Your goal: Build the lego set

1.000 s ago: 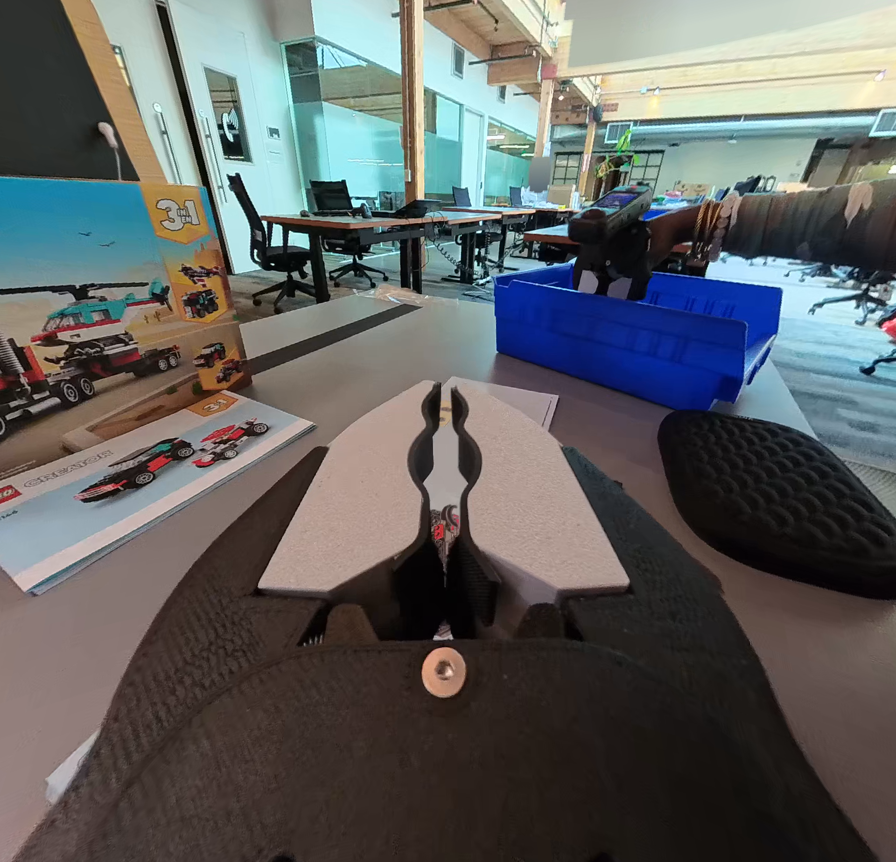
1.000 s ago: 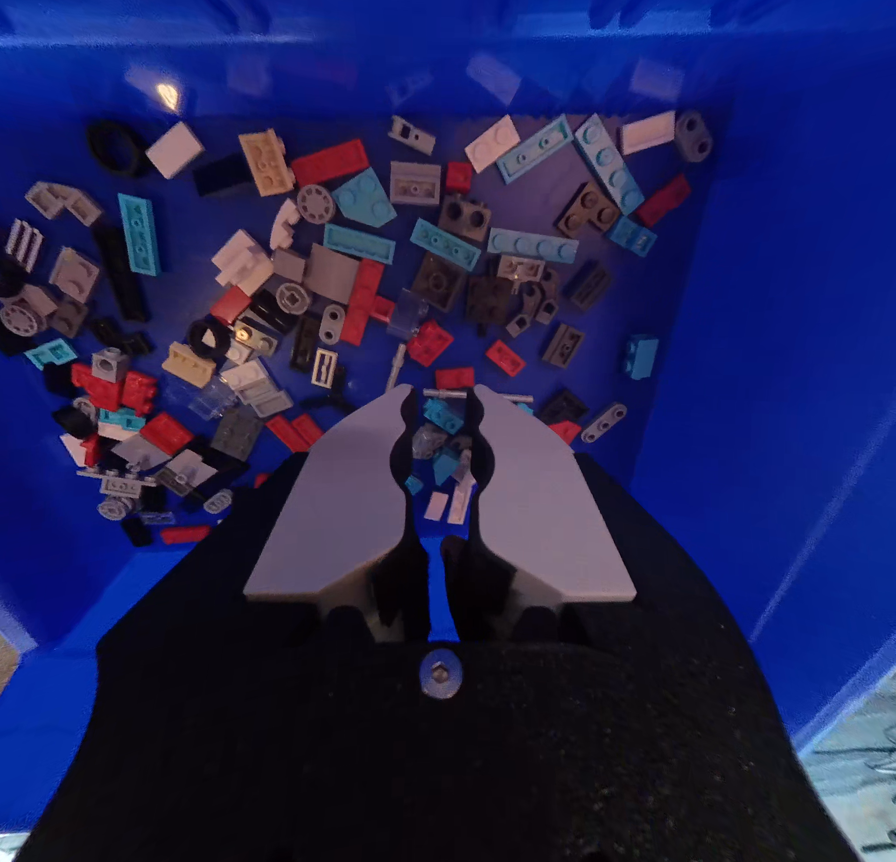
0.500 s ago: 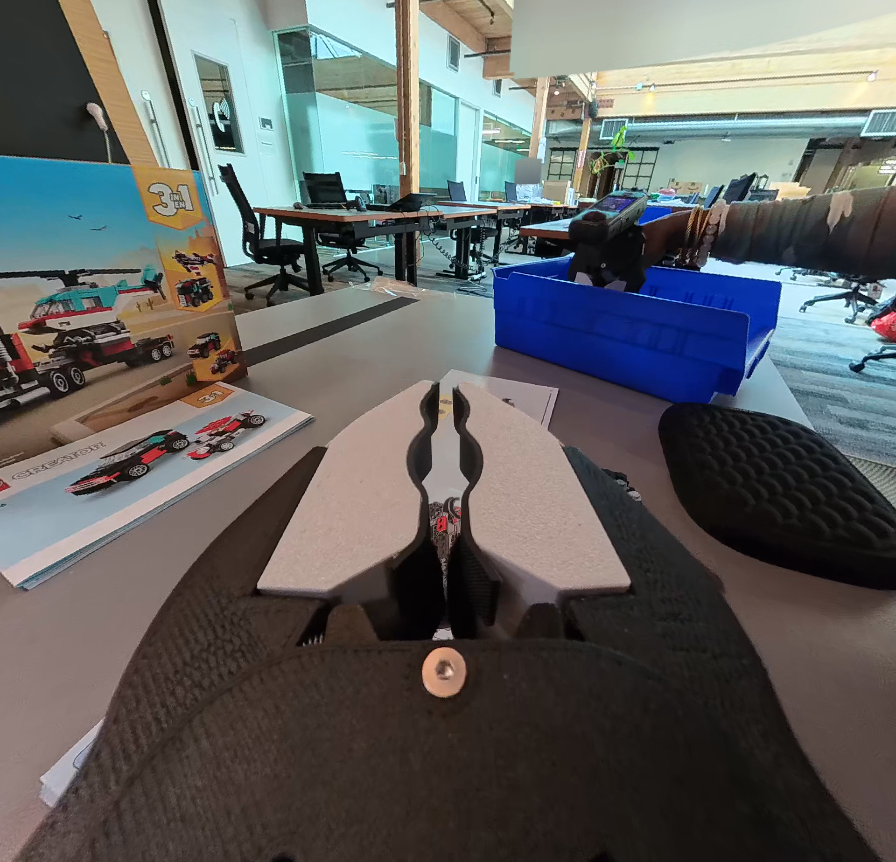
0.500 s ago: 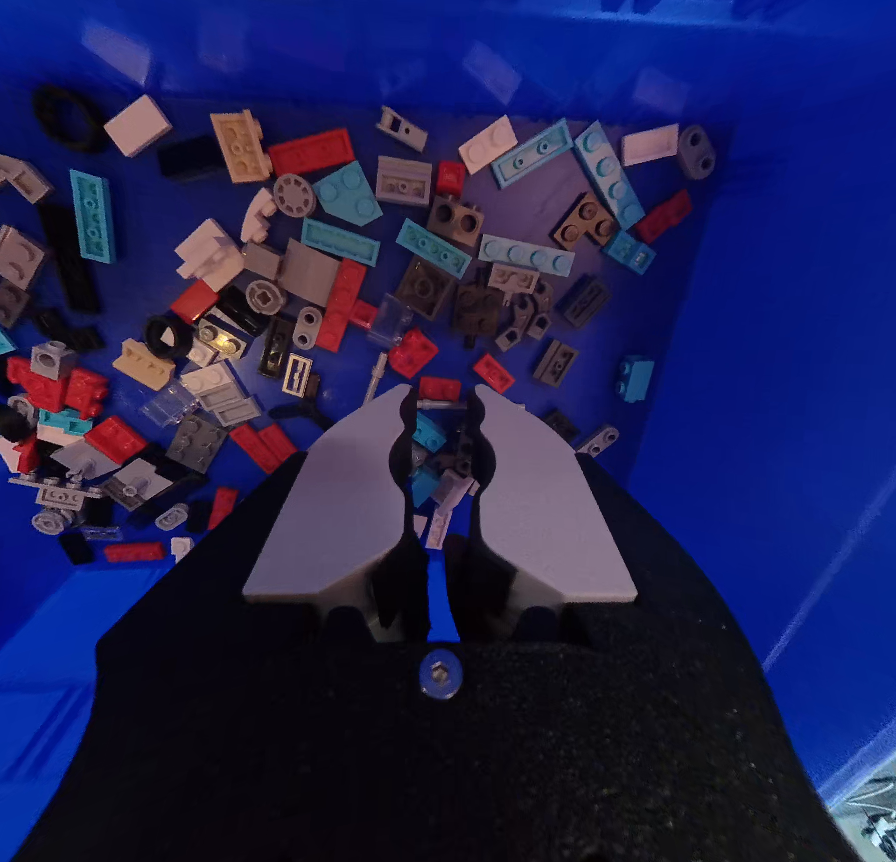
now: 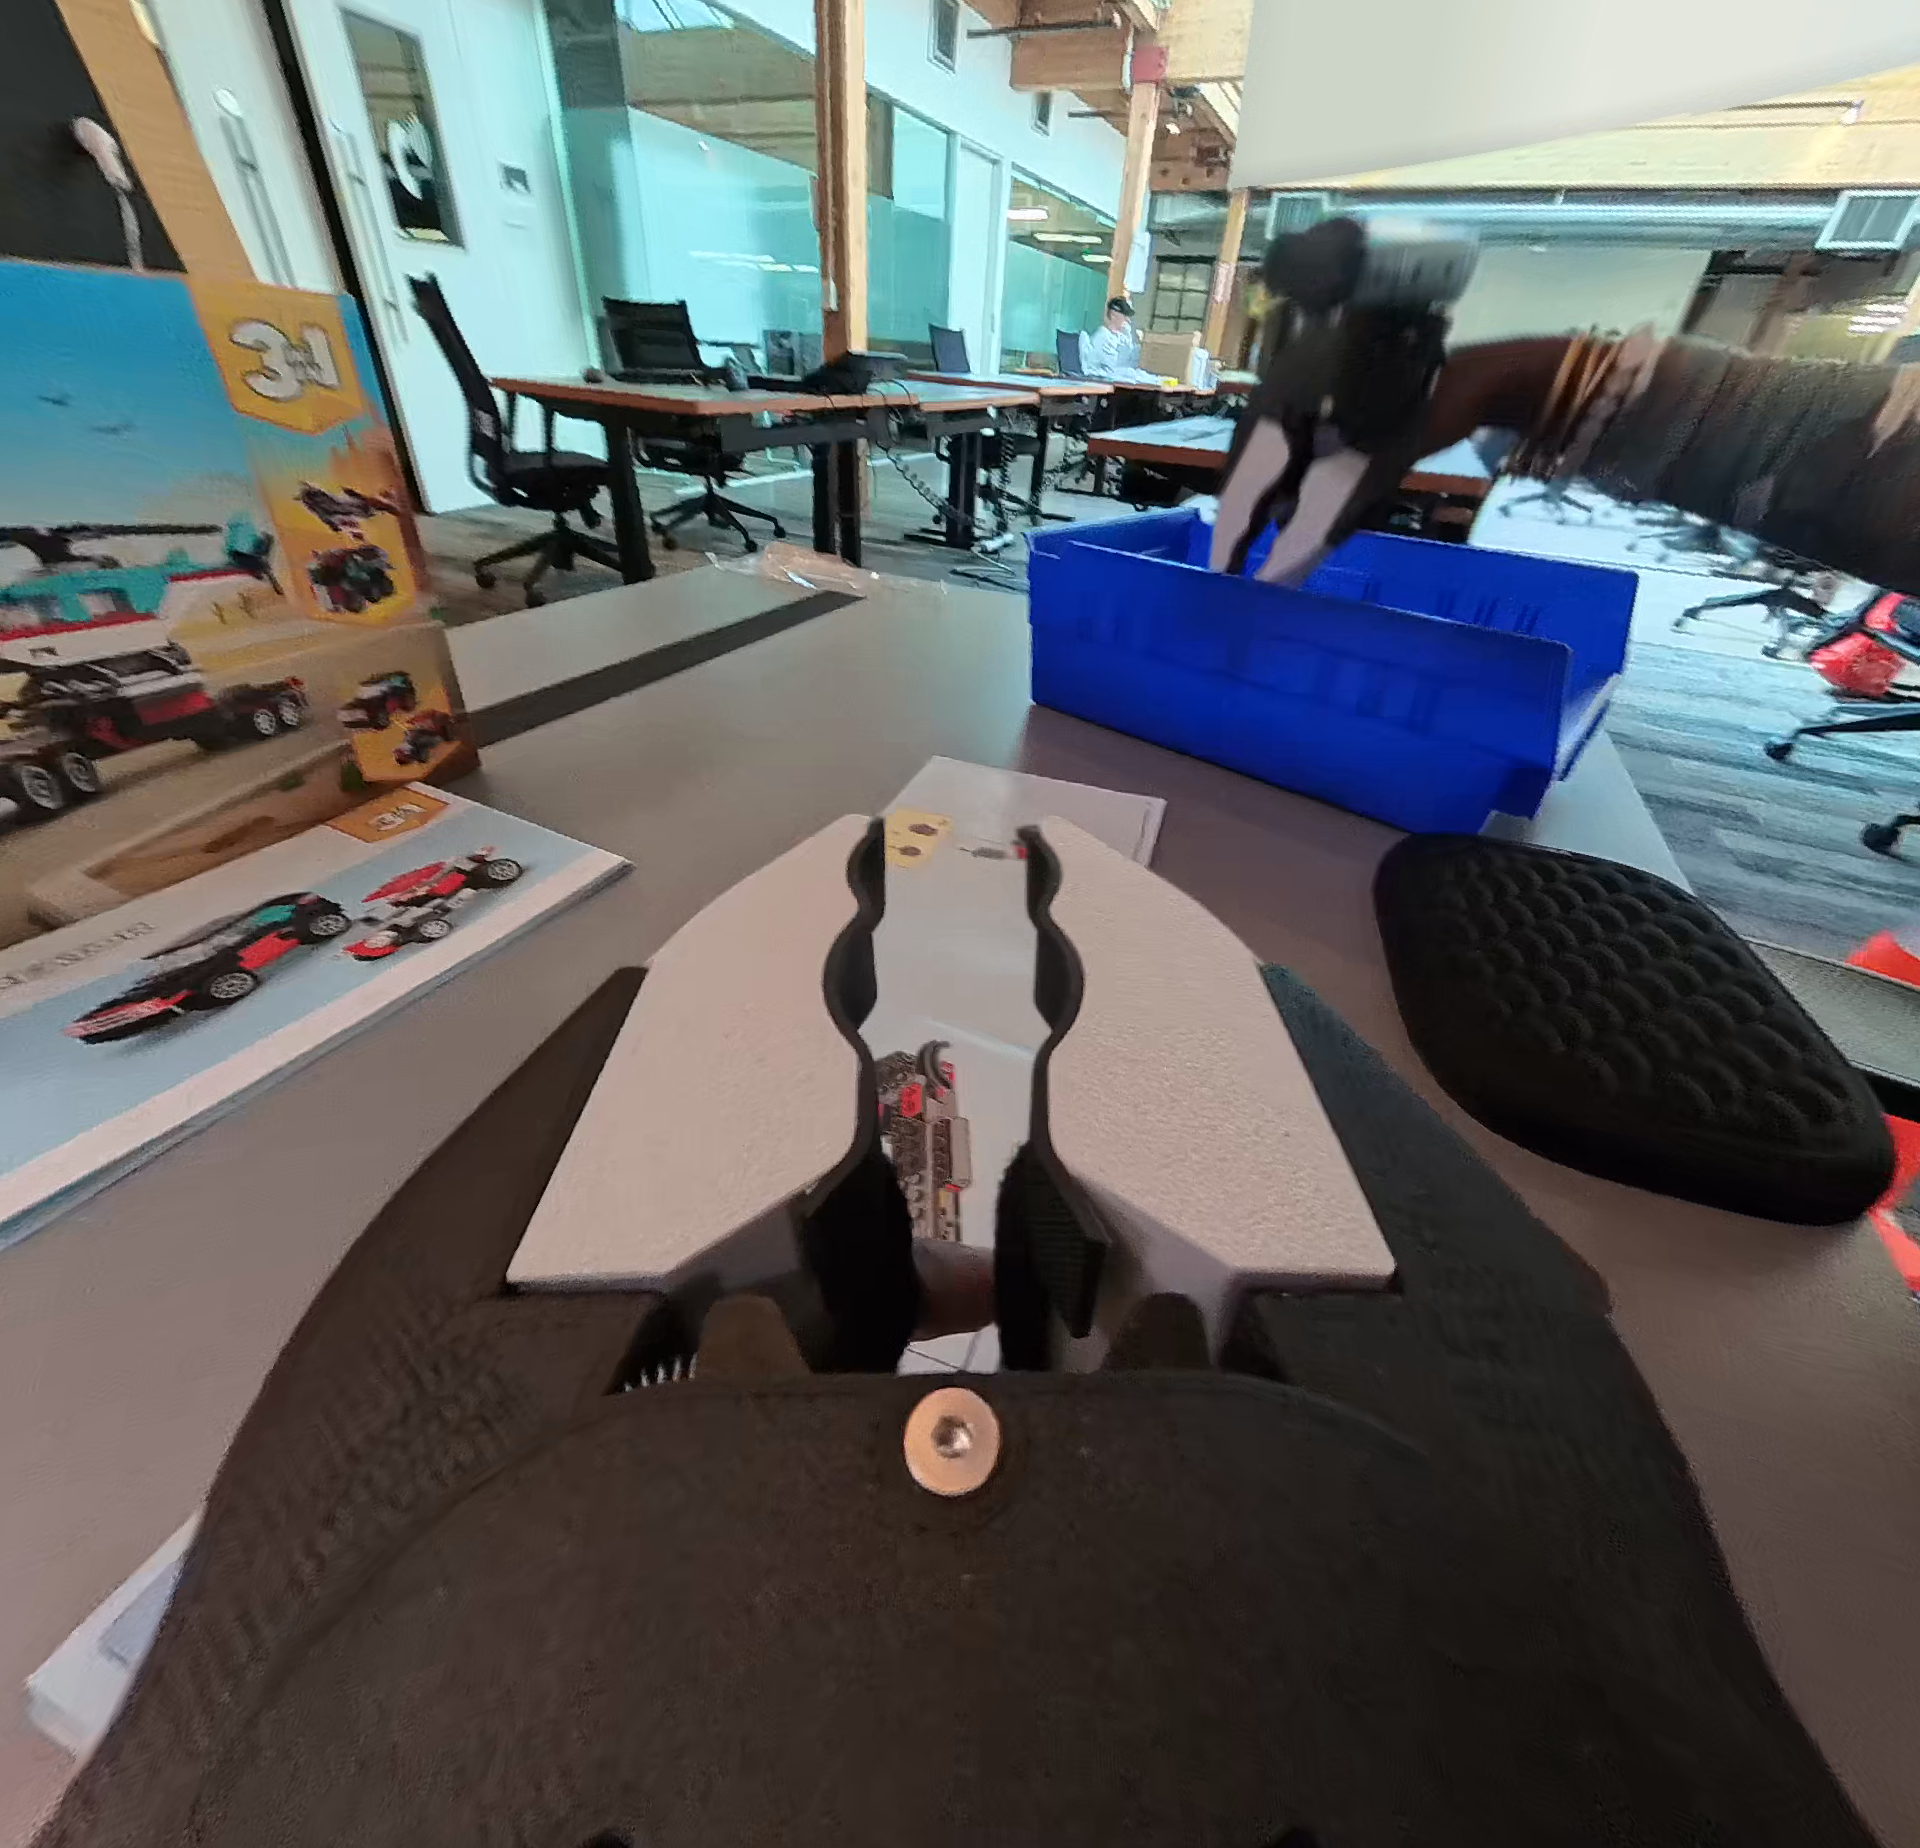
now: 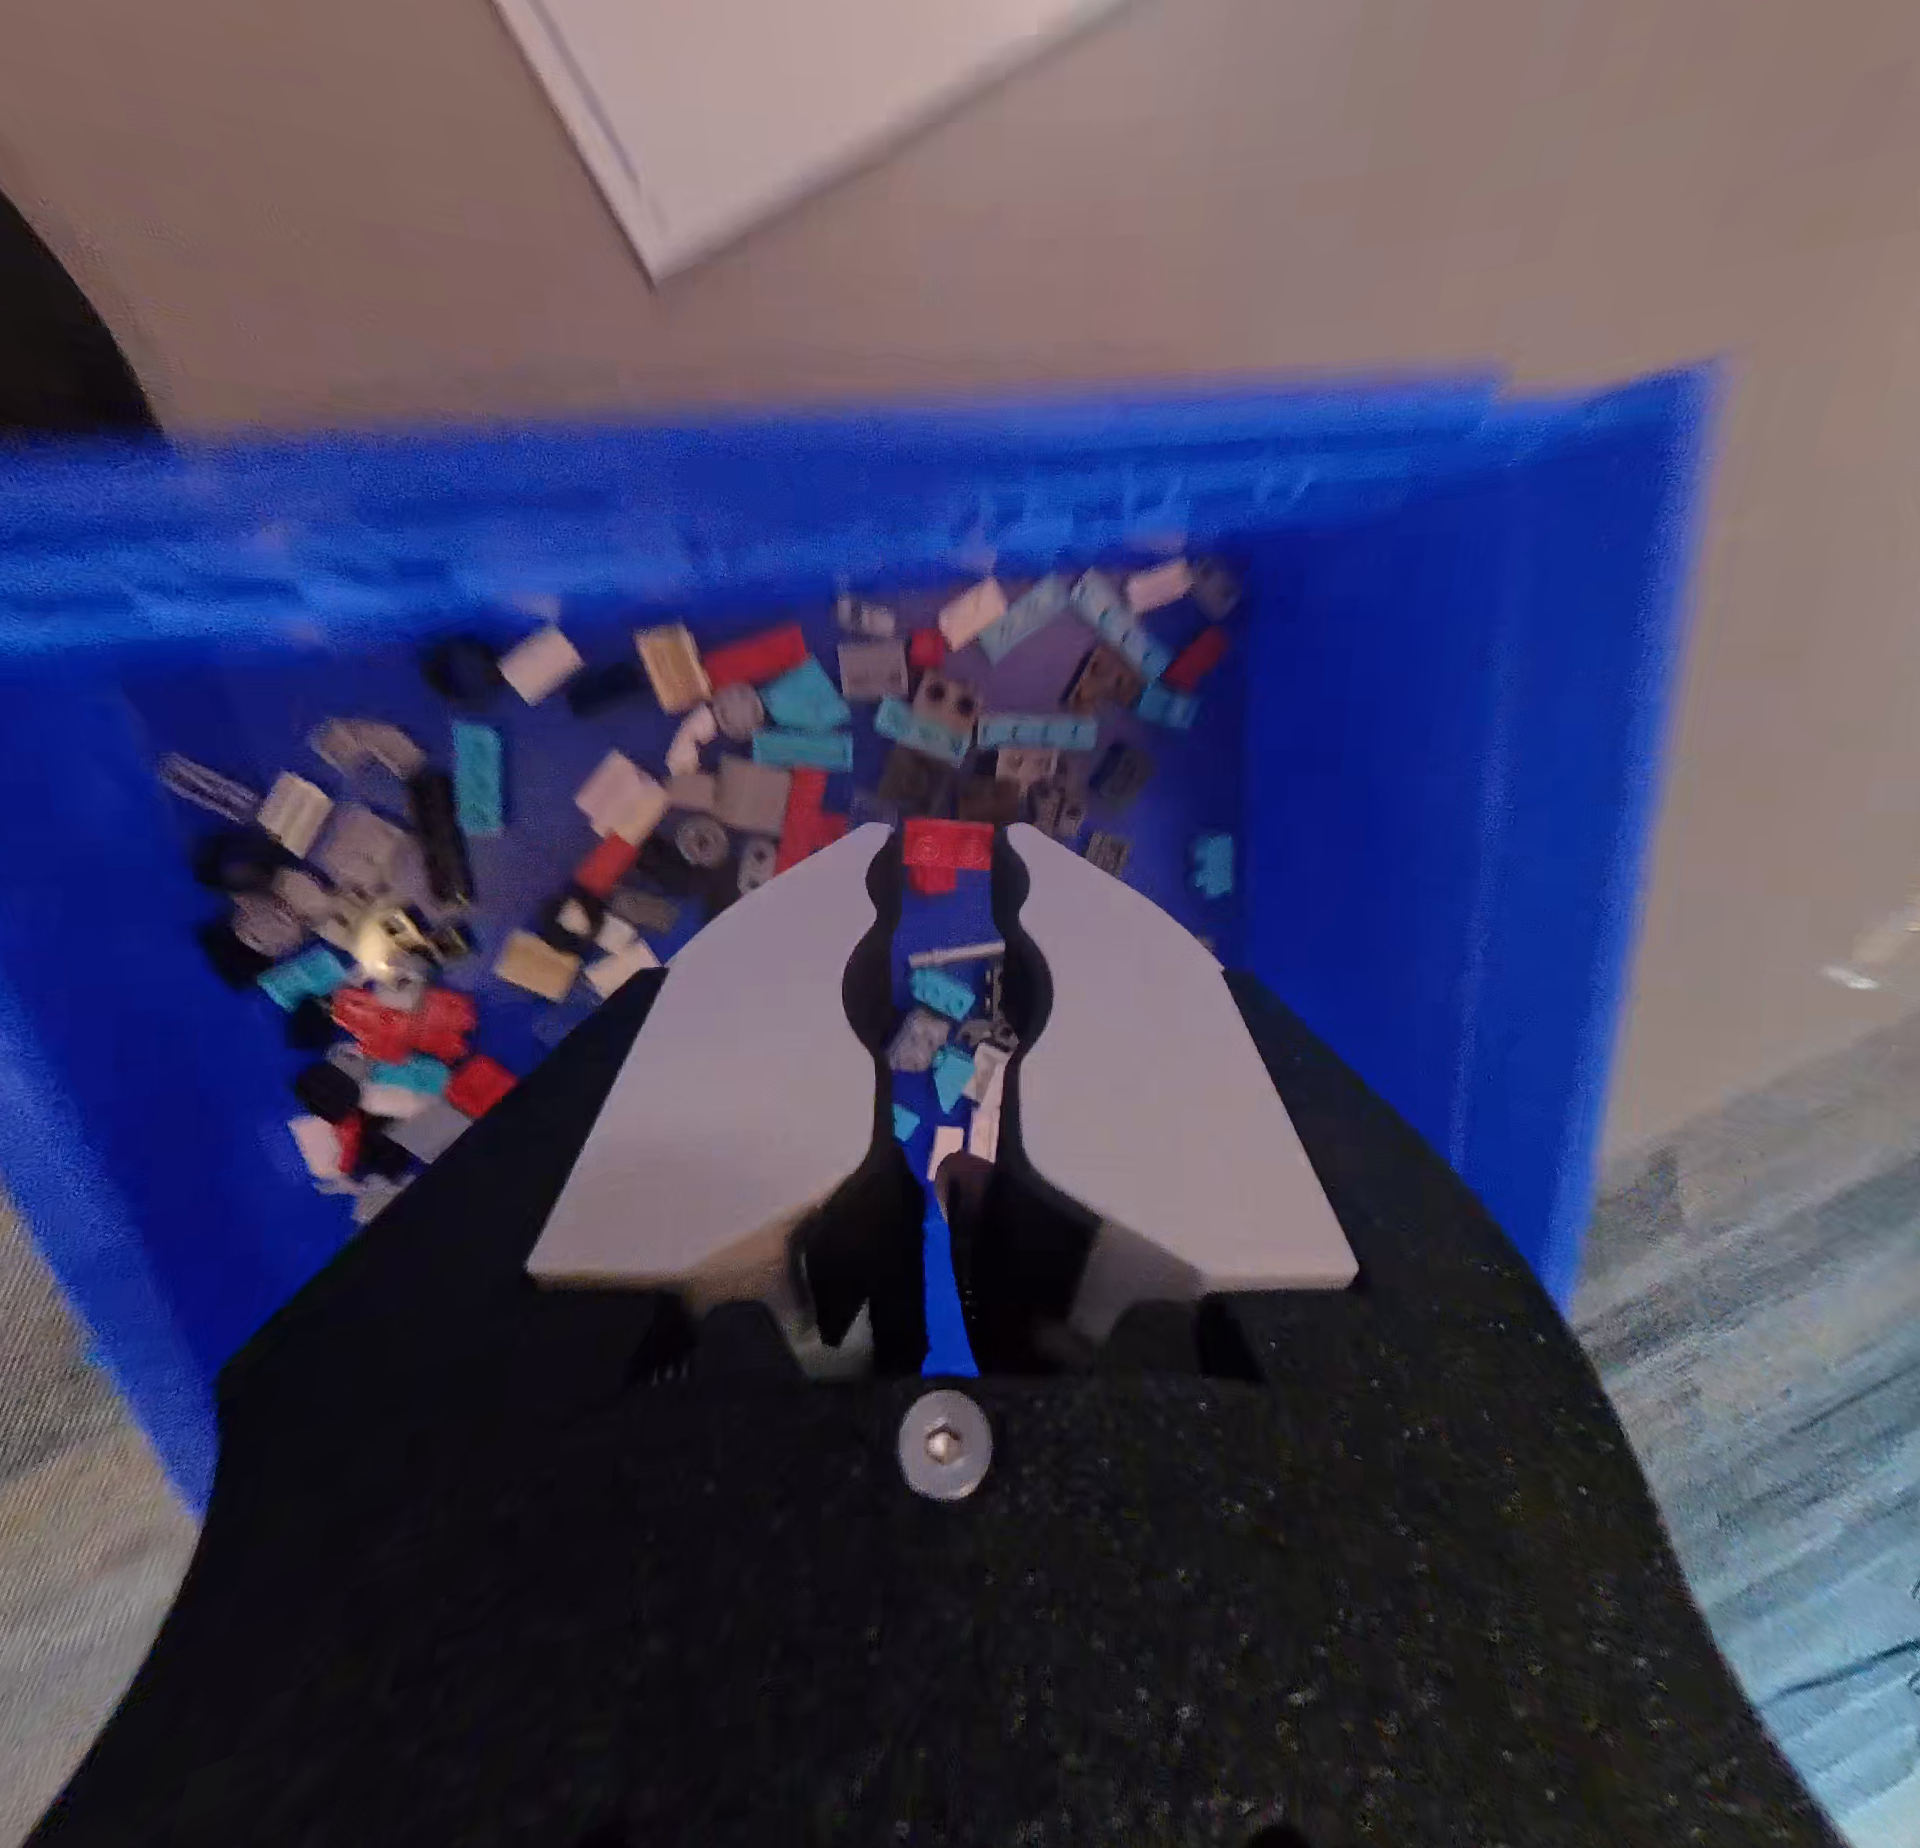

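Right gripper [image 6: 948, 842] fingers pinch red brick [image 6: 945, 853] above blue bin [image 6: 1455, 759] — left gripper [image 5: 951, 842] fingers apart, empty, over booklet [image 5: 1039, 822].

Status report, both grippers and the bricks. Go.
Right gripper shut on red brick, above the blue bin. Left gripper open, empty, over the instruction sheet. Nothing in the way.

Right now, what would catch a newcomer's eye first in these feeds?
The blue bin of mixed lego pieces, with the right gripper above it pinching a red piece. In the left wrist view, the left gripper gapes open over an instruction sheet, beside the colourful set box.
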Demonstrator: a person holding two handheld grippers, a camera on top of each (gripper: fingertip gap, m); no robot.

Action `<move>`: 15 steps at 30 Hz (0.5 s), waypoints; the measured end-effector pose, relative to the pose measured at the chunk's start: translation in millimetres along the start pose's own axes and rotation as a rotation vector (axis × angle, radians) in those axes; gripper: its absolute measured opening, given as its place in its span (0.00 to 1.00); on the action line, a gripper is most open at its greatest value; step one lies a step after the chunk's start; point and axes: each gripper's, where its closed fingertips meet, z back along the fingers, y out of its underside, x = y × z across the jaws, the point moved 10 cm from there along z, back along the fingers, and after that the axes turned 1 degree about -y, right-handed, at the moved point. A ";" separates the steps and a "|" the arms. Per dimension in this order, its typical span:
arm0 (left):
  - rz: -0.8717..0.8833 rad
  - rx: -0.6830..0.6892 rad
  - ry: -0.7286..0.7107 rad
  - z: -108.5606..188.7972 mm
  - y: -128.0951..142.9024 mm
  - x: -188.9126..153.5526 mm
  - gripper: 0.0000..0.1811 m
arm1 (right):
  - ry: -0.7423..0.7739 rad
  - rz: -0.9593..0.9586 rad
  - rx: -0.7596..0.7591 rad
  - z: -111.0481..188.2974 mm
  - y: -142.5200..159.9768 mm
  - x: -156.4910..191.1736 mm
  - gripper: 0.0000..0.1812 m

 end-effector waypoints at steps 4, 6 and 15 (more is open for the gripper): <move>0.052 0.092 0.129 -4.2 -2.0 -7.4 0.25 | 0.086 -0.022 -0.190 49.6 -48.4 31.6 0.09; 0.052 0.183 0.208 -4.9 -2.0 -15.6 0.27 | 0.067 -0.018 -0.327 65.0 -75.0 56.4 0.09; -0.036 0.321 0.259 7.8 5.0 -33.5 0.27 | -0.111 0.002 -0.656 19.4 -167.8 146.6 0.09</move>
